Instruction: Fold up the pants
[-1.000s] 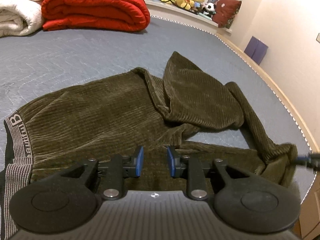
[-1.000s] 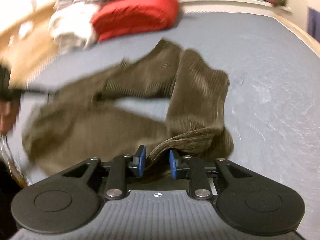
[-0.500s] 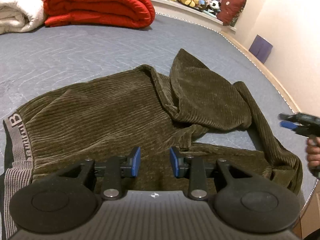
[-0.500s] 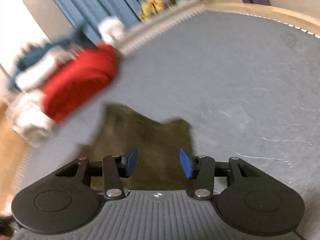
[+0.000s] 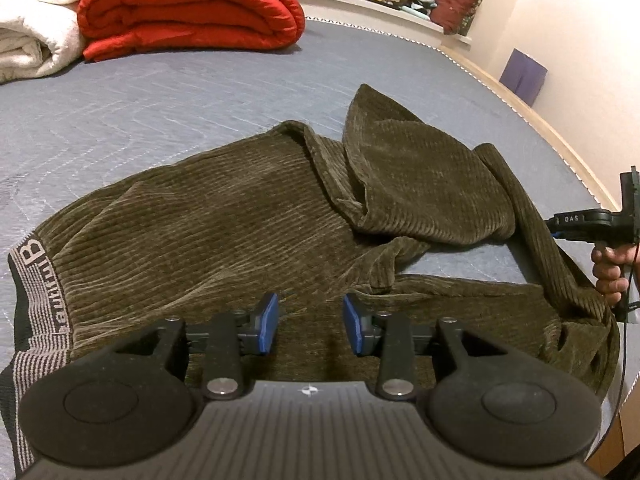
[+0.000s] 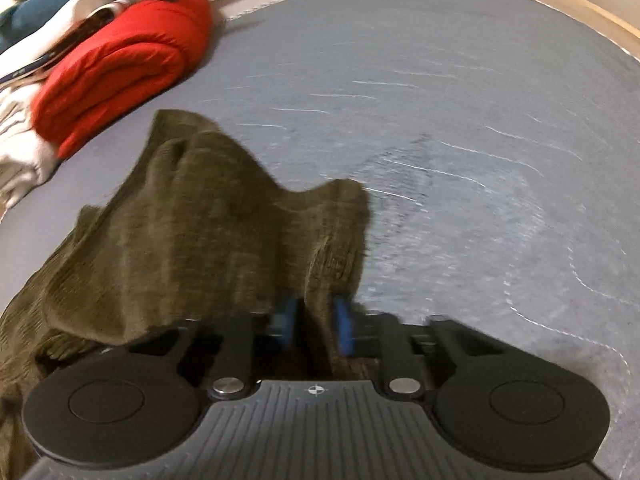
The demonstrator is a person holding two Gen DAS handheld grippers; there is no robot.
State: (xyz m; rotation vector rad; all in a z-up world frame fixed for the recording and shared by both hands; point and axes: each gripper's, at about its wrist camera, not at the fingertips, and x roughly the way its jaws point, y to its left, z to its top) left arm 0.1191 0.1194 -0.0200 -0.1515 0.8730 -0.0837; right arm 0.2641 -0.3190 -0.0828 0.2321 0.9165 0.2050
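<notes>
The olive corduroy pants (image 5: 248, 216) sprawled across the grey mattress (image 5: 160, 92), right hand-held gripper (image 6: 314, 326) closing on a leg fold around 6 o'clock, probably to straighten it, left hand-held gripper (image 5: 308, 324) opening, nothing between.

The pants (image 5: 224, 216) lie across the mattress's (image 5: 160, 92) near edge, waistband at the left, legs crumpled toward the right edge. The rolled duvet (image 5: 188, 4) sits at the far left corner, blanket (image 5: 28, 28) beside it.

Rumpled pants (image 5: 248, 216) (claw (image 5: 308, 328) above)
</notes>
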